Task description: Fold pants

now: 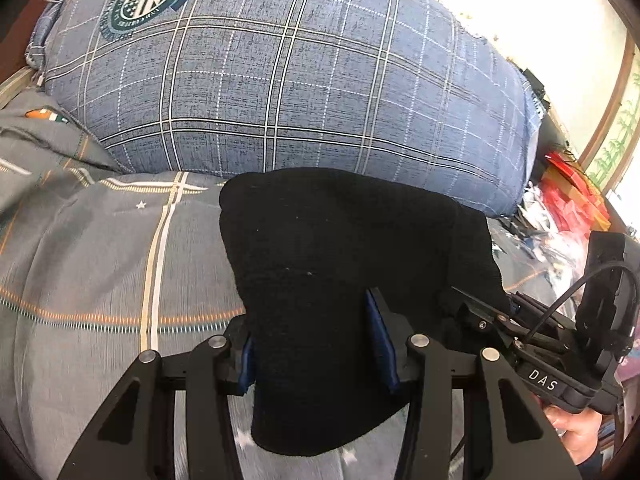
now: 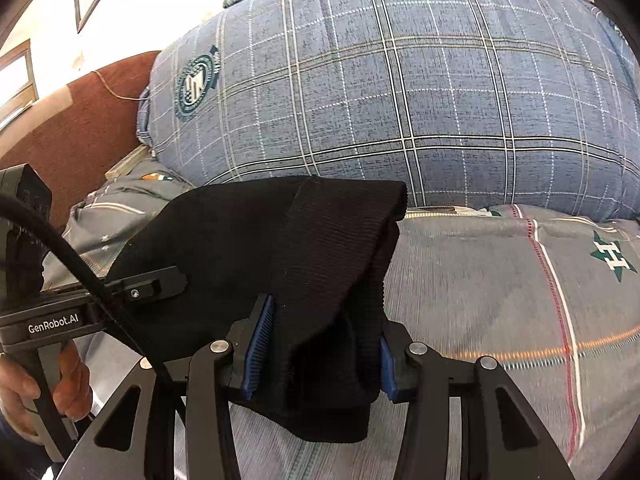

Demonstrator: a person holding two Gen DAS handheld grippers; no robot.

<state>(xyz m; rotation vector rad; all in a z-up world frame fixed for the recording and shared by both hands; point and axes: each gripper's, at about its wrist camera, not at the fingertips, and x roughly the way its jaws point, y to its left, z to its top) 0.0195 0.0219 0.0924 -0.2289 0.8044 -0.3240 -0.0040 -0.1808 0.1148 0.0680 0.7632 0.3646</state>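
Note:
The black knit pants (image 1: 340,248) lie folded into a compact bundle on the grey bedspread, just in front of a big blue plaid pillow. My left gripper (image 1: 316,344) has its blue-padded fingers (image 1: 380,336) spread around the near left edge of the bundle, open. In the right wrist view the pants (image 2: 280,248) show a ribbed folded edge on the right. My right gripper (image 2: 324,344) is open with the cloth between its blue pads (image 2: 260,344). Each gripper shows in the other's view: the right one (image 1: 480,312), the left one (image 2: 160,284).
The blue plaid pillow (image 1: 280,72) rises right behind the pants. The grey striped bedspread (image 2: 500,300) stretches to both sides. A brown headboard (image 2: 80,120) is at far left. Red bags and clutter (image 1: 568,196) sit beyond the bed's right edge.

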